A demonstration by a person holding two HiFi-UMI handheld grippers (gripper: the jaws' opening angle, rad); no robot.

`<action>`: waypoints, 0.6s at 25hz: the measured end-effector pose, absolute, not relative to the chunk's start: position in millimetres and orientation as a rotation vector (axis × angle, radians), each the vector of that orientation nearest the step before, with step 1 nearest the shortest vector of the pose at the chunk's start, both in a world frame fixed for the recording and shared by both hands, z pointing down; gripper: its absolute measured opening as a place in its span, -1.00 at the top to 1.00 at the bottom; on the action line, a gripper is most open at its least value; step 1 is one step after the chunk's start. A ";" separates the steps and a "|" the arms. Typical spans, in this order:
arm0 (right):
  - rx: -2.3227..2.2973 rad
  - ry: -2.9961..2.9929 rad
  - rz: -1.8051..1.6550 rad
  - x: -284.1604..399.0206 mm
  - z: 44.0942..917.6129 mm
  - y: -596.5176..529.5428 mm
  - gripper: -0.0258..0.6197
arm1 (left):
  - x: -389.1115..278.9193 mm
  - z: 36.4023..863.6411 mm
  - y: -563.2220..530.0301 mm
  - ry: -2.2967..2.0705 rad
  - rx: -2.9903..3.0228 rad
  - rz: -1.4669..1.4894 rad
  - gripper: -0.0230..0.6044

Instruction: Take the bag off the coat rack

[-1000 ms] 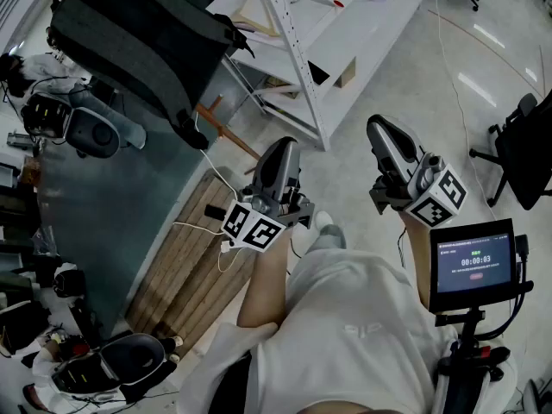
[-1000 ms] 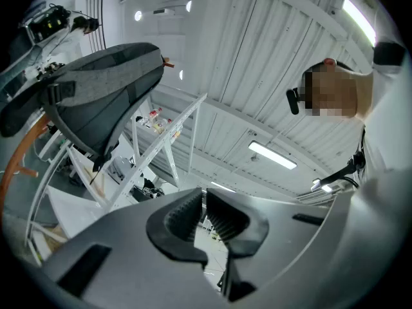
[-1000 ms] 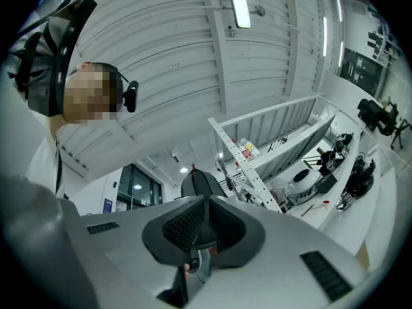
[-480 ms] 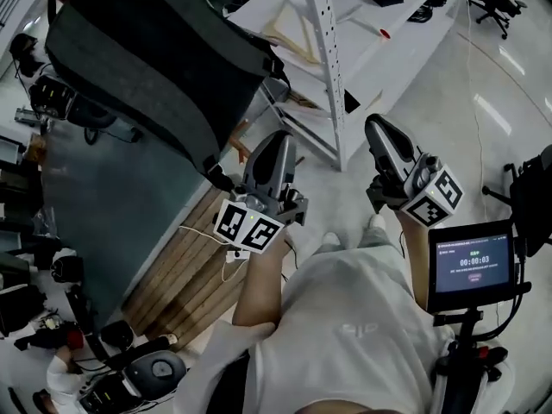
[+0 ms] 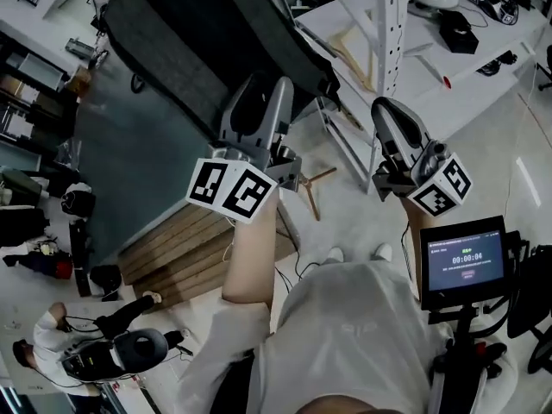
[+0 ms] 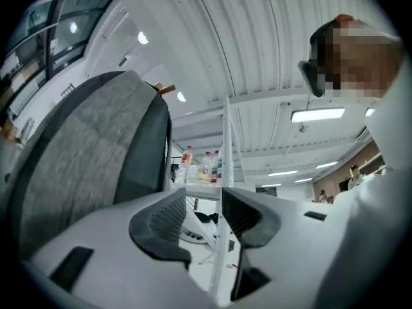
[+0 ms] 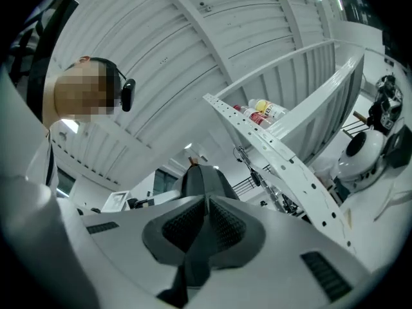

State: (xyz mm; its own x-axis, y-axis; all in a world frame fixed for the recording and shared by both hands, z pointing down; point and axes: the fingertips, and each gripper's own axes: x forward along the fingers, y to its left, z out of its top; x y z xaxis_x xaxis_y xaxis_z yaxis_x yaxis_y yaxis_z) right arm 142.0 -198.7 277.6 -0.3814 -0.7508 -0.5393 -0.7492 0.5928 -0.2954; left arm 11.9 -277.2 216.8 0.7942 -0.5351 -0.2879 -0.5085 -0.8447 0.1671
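The grey and black bag (image 5: 198, 41) hangs at the upper left of the head view, on a wooden coat rack whose leg (image 5: 315, 184) shows below it. My left gripper (image 5: 259, 97) is raised just in front of the bag's lower side. In the left gripper view the bag (image 6: 84, 153) fills the left, with a wooden peg (image 6: 166, 89) above it. The left gripper (image 6: 205, 214) is open; its jaws have just been opening, with nothing between them. My right gripper (image 5: 392, 115) is held up to the right of the bag, shut (image 7: 207, 221) and empty. The bag (image 7: 203, 179) shows beyond its tips.
White metal shelving (image 5: 388, 24) stands behind and right of the bag, with bottles (image 6: 203, 166) on one shelf. A tablet screen (image 5: 466, 261) is at the lower right. A wooden board (image 5: 185, 248) lies on the floor, and a person (image 5: 52, 343) sits at the lower left.
Both grippers have risen and moved toward the bag, and the head view has tilted upward. The left gripper now overlaps the bag's lower edge.
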 end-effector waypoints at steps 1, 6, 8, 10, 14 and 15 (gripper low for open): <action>-1.148 2.190 -0.005 139.7 275.5 -206.3 0.88 | 11.9 206.6 -287.0 -0.905 2.918 -0.468 0.41; -1.037 2.210 -0.014 125.0 270.2 -228.1 0.88 | 23.2 182.8 -324.4 -1.093 2.975 -0.236 0.37; -1.014 2.218 -0.012 122.3 271.3 -234.9 0.88 | 27.1 183.0 -339.5 -1.114 2.953 -0.209 0.36; -1.007 2.229 -0.009 120.0 266.7 -238.8 0.88 | 28.3 180.4 -349.1 -1.119 2.916 -0.202 0.33; -1.100 2.338 0.048 109.4 246.8 -254.1 0.88 | 26.6 170.2 -352.2 -1.135 2.867 -0.208 0.33; -1.149 2.384 0.081 105.5 244.6 -264.0 0.88 | 25.8 170.4 -352.9 -1.139 2.865 -0.207 0.33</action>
State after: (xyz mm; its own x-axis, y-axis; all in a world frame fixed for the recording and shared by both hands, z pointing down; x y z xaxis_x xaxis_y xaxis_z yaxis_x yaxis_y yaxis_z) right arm 105.5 -264.0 244.6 -0.5262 -0.7203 -0.4520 -0.7493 0.6440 -0.1539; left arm 25.8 -352.9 170.4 0.7193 -0.6867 -0.1049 -0.6797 -0.7269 0.0974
